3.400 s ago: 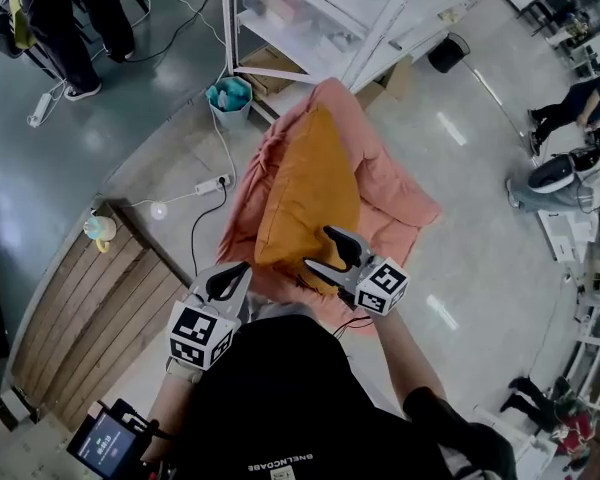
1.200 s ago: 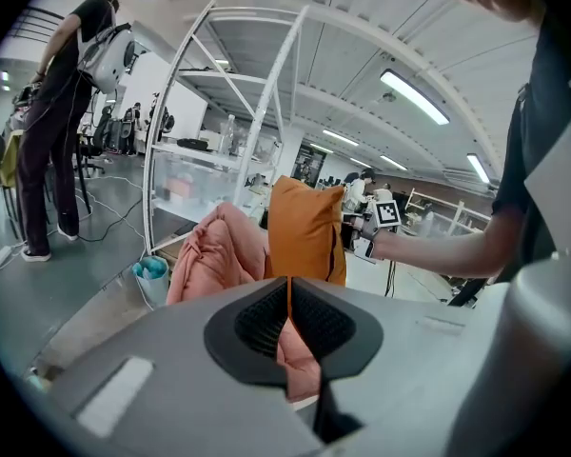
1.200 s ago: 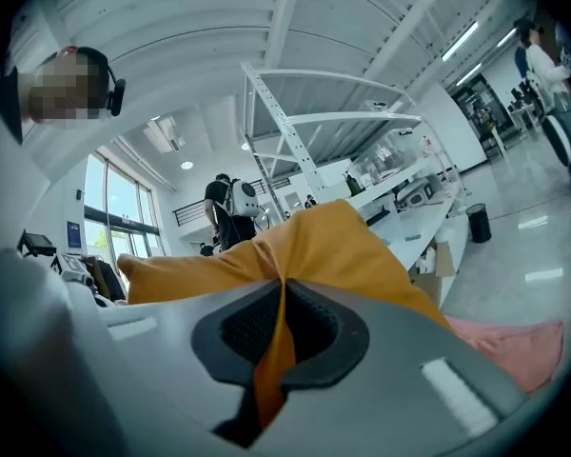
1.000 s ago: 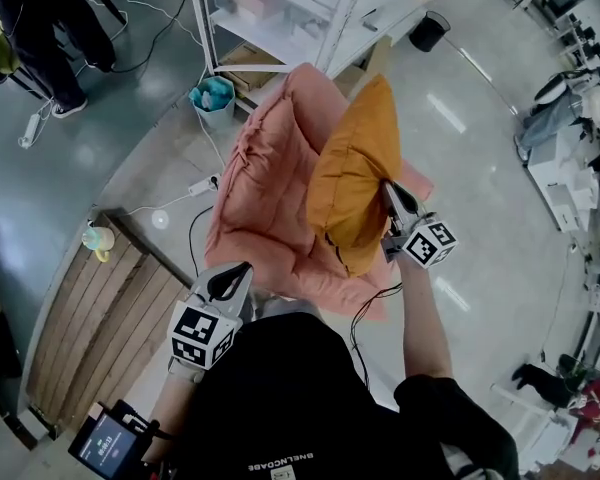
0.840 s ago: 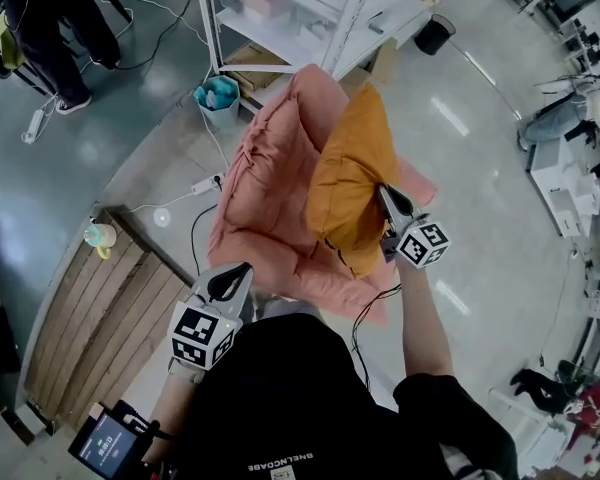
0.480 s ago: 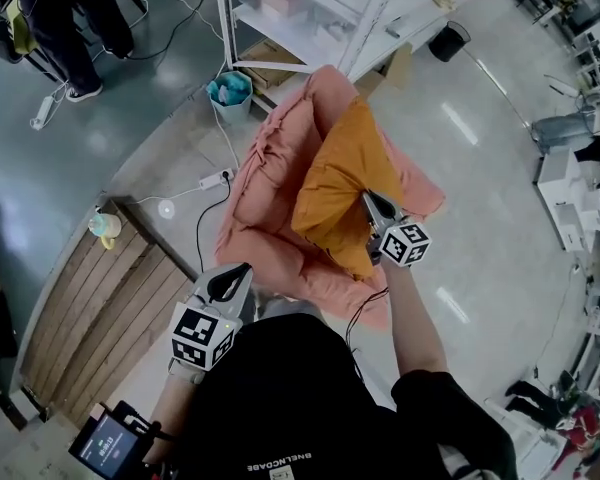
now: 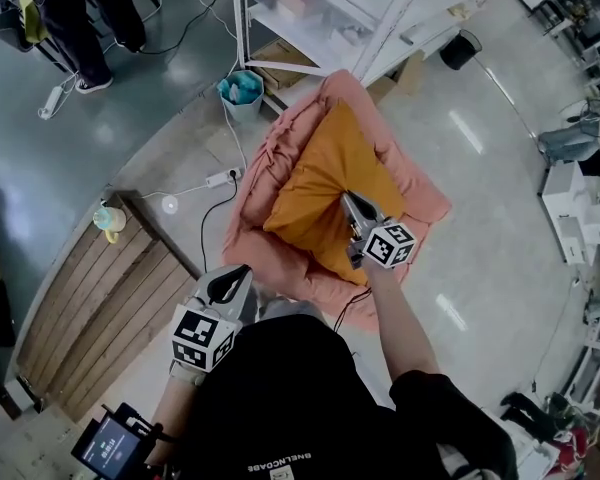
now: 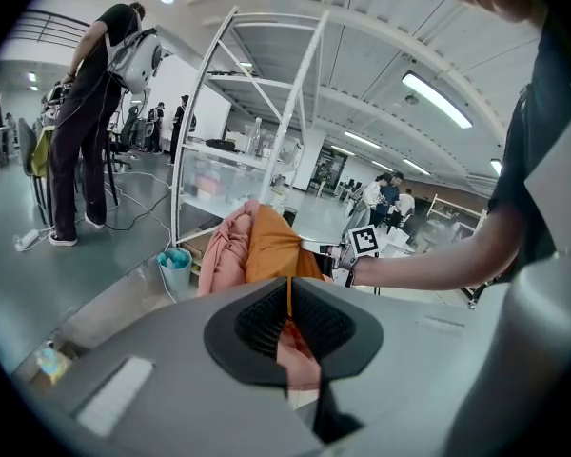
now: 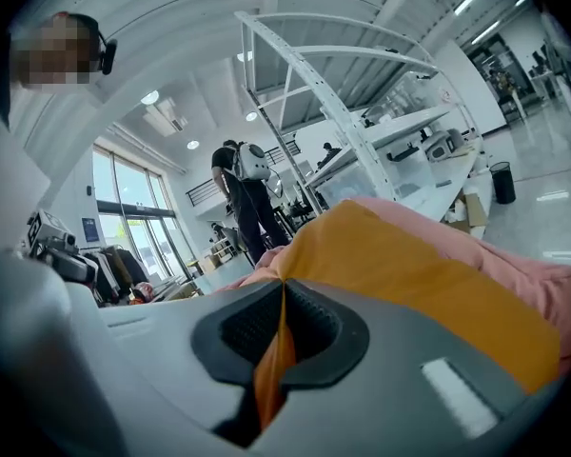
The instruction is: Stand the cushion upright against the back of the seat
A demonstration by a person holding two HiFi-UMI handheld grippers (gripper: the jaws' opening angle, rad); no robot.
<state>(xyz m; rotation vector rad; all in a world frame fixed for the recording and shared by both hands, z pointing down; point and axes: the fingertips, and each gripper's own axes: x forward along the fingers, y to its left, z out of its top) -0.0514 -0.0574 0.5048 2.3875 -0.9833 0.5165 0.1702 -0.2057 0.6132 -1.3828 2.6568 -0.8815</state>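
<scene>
The right gripper (image 9: 284,324) has its jaws closed on a fold of the orange cushion (image 7: 320,193); the cloth runs pinched between the pads and hangs out below them. In the head view it bites the cushion's near edge, towards the right corner, with its marker cube (image 7: 388,245) just behind. The left gripper (image 8: 287,327) has its jaws together with nothing between them (only a thin slit shows the scene beyond); it sits low by the person's body, well apart from the cushion, pointing towards it.

The cushion rests on the seat (image 7: 265,173), which is draped in a pink quilted cover; it sits tilted, far corner raised towards the seat's back (image 7: 342,90), near edge low at the front. From the left gripper view it rises steeply, its face right against the pink back; whether it bears fully on the back I cannot tell.

Behind the seat stands a white rack (image 7: 315,18); a teal bin (image 7: 242,88) sits at its foot, and a power strip (image 7: 218,179) lies on the floor just left of the seat. Wooden boards (image 7: 100,308) lie further left; a bystander (image 7: 75,13) stands at the far left.
</scene>
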